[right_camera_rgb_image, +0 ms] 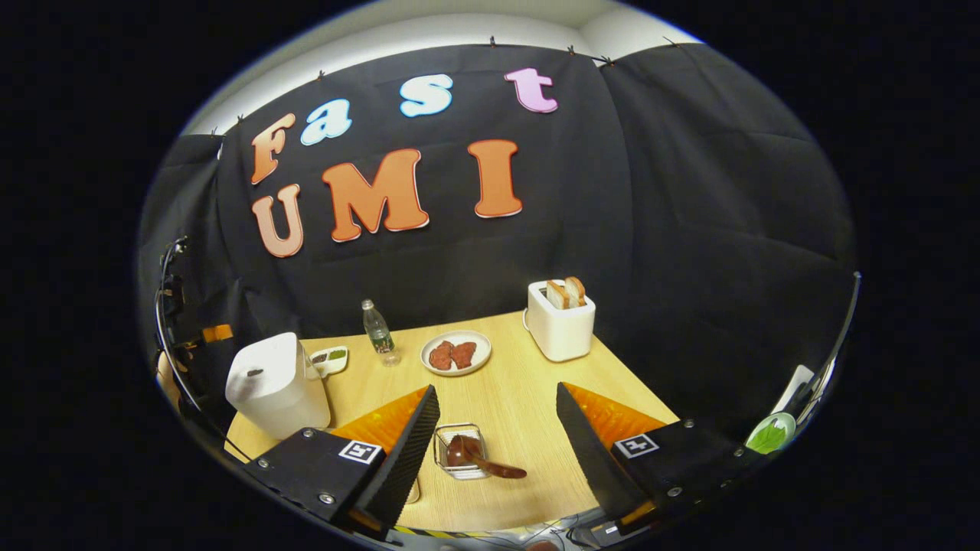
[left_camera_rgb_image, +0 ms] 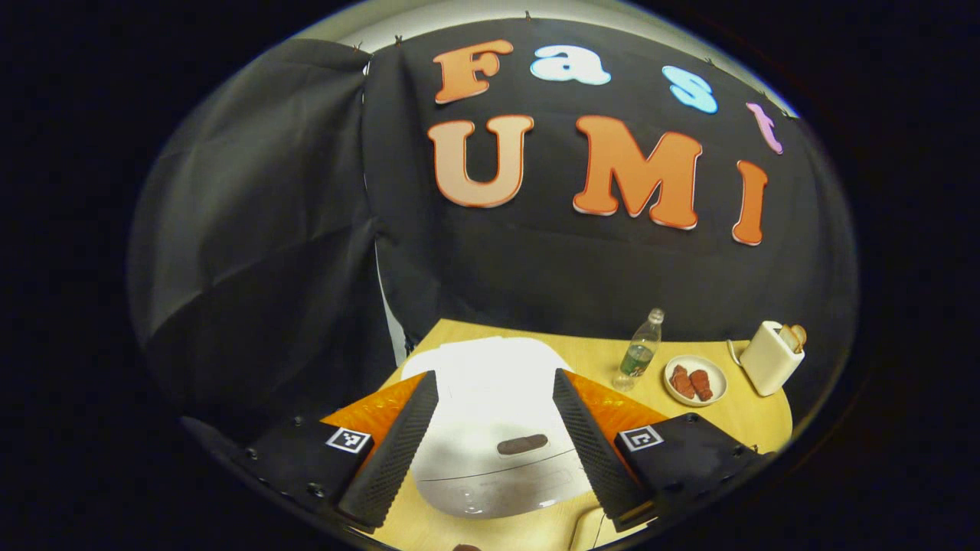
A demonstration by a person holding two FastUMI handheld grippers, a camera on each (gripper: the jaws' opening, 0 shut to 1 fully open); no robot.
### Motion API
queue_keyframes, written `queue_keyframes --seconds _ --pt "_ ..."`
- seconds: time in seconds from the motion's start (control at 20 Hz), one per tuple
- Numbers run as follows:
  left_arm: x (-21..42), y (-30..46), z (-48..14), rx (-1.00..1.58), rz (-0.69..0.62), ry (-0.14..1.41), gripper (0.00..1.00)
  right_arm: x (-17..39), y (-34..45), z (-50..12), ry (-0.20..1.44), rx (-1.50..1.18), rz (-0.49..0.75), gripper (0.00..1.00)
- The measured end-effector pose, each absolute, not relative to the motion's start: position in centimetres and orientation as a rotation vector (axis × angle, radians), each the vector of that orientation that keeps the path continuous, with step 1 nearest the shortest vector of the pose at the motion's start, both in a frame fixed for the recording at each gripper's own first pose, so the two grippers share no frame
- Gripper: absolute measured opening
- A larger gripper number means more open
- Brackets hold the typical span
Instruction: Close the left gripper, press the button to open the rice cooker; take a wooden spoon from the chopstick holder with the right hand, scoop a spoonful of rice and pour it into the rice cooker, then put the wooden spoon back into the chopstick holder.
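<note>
White rounded plastic rice cooker (left_camera_rgb_image: pixel 490 428) sits lid-down on the pale wooden table (left_camera_rgb_image: pixel 689 428), right ahead of my left gripper (left_camera_rgb_image: pixel 496 436), whose ribbed black fingers stand wide apart above it, its dark oval button (left_camera_rgb_image: pixel 522 444) between them. My right gripper (right_camera_rgb_image: pixel 498 444) is spread too, over the wire chopstick holder (right_camera_rgb_image: pixel 459 451) with the brown wooden spoon (right_camera_rgb_image: pixel 478 458) in it.

One rice cooker (right_camera_rgb_image: pixel 276 383), one toaster (right_camera_rgb_image: pixel 563 321) with two bread slices (right_camera_rgb_image: pixel 566 292), one bottle (right_camera_rgb_image: pixel 377 330), one plate (right_camera_rgb_image: pixel 456 352), one wooden spoon (right_camera_rgb_image: pixel 478 458), one chopstick holder (right_camera_rgb_image: pixel 461 451).
</note>
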State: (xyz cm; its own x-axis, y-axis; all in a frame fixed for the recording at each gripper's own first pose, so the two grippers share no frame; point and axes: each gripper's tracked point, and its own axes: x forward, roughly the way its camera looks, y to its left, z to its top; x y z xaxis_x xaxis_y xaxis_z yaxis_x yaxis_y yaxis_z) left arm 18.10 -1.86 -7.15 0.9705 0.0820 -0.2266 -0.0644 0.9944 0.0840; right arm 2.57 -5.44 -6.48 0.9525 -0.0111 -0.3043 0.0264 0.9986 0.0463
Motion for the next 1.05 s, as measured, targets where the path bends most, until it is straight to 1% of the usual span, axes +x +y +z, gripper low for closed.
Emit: queue_keyframes --seconds 0.05,0.1,0.2,0.25,0.4,0.45,0.5,0.55,0.6,0.7,0.8,0.85,0.9,0.95,1.0,1.05 --pt "16.3 -0.9 -4.1 0.092 0.074 0.192 1.00 3.2 -4.6 -5.1 0.282 0.047 0.002 0.95" --pt "14.8 -0.2 -1.4 0.110 0.076 0.155 0.98 3.7 -3.7 -3.7 0.256 0.042 0.023 0.95" --pt "11.7 1.3 2.3 0.131 0.087 0.089 0.98 4.6 -2.0 -0.7 0.203 0.024 0.061 0.95" --pt "10.6 1.8 3.9 0.128 0.094 0.059 1.00 4.9 -1.0 1.0 0.174 0.013 0.079 0.95" --pt "7.3 4.4 6.9 0.092 0.119 0.012 1.00 5.6 1.7 6.0 0.080 -0.014 0.130 0.95" --pt "6.3 5.5 7.6 0.081 0.134 0.003 1.00 5.6 2.5 7.1 0.059 -0.020 0.141 0.95" --pt "5.4 6.5 8.4 0.072 0.145 -0.017 0.98 5.7 3.2 8.1 0.042 -0.021 0.151 0.95" --pt "4.6 7.5 9.1 0.068 0.160 -0.036 1.00 5.4 4.0 9.1 0.024 -0.017 0.165 0.95" --pt "3.9 8.5 9.8 0.067 0.177 -0.051 0.98 5.3 4.7 9.9 0.006 -0.009 0.178 0.95" --pt "2.3 10.1 10.7 0.052 0.206 -0.074 1.00 5.0 5.6 10.6 -0.016 -0.005 0.192 0.95" --pt "1.4 11.3 11.1 0.022 0.224 -0.094 1.00 4.9 6.1 10.5 -0.019 -0.012 0.195 0.95" --pt "1.1 11.9 11.2 0.008 0.233 -0.102 0.98 4.8 6.3 10.3 -0.014 -0.011 0.196 0.95" --pt "0.9 12.4 11.4 0.000 0.239 -0.109 0.98 4.8 6.5 9.9 -0.006 -0.008 0.198 1.00" --pt "0.6 12.9 11.3 -0.002 0.246 -0.112 0.99 4.7 6.7 9.7 0.002 -0.005 0.199 1.00" --pt "0.4 13.3 11.5 0.003 0.255 -0.117 0.98 4.5 6.7 9.3 0.005 -0.003 0.196 0.95" --pt "0.4 13.6 11.7 0.010 0.261 -0.122 0.98 4.5 6.6 9.2 0.005 -0.002 0.193 0.95"
